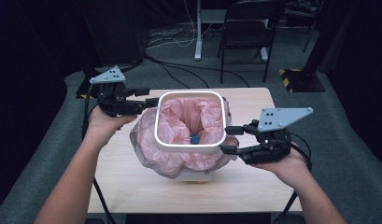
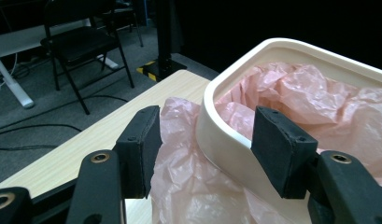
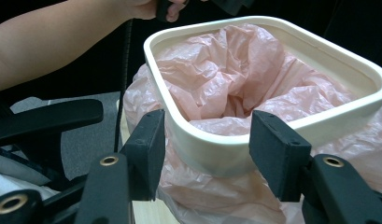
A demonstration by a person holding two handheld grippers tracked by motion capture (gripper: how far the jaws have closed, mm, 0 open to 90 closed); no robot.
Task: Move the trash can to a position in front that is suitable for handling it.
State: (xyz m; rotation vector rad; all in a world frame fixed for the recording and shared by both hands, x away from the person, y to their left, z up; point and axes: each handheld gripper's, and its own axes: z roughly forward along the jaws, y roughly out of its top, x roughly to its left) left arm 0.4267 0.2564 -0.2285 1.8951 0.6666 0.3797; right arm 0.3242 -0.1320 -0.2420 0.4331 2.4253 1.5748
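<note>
Where tongs gape — bagged bin [image 1: 190,144]

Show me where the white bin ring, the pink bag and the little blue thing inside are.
white bin ring [image 1: 189,145]: high view, on its near edge.
pink bag [image 1: 177,122]: high view, on the crumpled lining inside the ring.
little blue thing [image 1: 195,139]: high view, on its top, down in the bag's hollow.

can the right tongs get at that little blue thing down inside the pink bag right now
Probably yes. The blue thing lies at the bottom of the open pink bag, nothing covering it. The right tongs, open at the white rim, would need lifting over it first.
</note>
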